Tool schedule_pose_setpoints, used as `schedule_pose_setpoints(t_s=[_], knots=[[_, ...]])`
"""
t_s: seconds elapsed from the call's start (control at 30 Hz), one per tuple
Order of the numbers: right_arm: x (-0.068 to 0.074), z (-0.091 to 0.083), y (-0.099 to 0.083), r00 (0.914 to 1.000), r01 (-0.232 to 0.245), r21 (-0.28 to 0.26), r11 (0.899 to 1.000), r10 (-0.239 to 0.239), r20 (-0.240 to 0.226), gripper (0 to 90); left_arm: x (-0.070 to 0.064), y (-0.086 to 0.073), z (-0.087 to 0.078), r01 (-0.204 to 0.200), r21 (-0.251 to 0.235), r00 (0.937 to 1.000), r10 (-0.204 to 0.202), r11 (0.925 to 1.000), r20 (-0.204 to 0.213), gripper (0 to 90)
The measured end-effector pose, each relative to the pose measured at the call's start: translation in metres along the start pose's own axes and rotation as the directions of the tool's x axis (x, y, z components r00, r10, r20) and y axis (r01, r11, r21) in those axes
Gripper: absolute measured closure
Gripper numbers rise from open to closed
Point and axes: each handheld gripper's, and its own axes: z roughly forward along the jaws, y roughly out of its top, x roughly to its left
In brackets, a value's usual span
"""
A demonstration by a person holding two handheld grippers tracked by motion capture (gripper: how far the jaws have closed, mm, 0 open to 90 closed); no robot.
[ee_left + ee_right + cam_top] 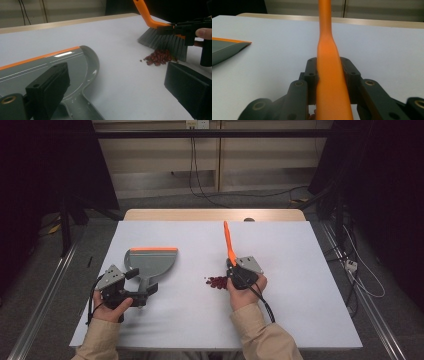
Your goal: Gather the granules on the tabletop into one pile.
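A grey dustpan (150, 260) with an orange front lip lies flat on the white table at the left. Its handle (80, 107) points toward me and runs between the wide-apart jaws of my left gripper (141, 282), which is open. In the left gripper view that gripper (117, 75) has one jaw over the pan's rear. My right gripper (235, 268) is shut on the orange handle of a brush (228, 240) and holds it upright. The grey bristles (162, 41) rest on the table behind a small pile of red beans (217, 281), also the beans (160, 56). The handle (329, 82) fills the right gripper (329, 67).
The white table sheet (300, 295) has open room to the right and at the back, where a wooden edge (215, 214) shows. Beyond it are floor cables (200, 190) and dark frames at both sides. A metal rail (45, 300) runs along the left.
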Motion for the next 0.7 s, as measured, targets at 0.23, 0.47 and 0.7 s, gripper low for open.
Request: schedule_pose_setpoints(t_s=[0.23,0.47,0.7], knots=[[0.005,0.002,0.001,0.9998,0.007,-0.004,1.000,-0.007,-0.019,70.9,0.000,0.000,0.000,-0.003,0.000,1.0000,0.003,1.0000,-0.001,5.9],[0.001,0.002,0.002,0.9991,-0.003,0.008,1.000,0.003,-0.042,70.9,-0.001,0.000,0.001,-0.001,0.004,1.0000,0.001,1.0000,0.000,5.9],[-0.010,-0.003,0.008,0.9980,-0.022,-0.001,1.000,0.022,-0.060,70.8,0.000,0.000,0.000,-0.001,0.004,1.0000,0.001,1.0000,-0.005,5.9]])
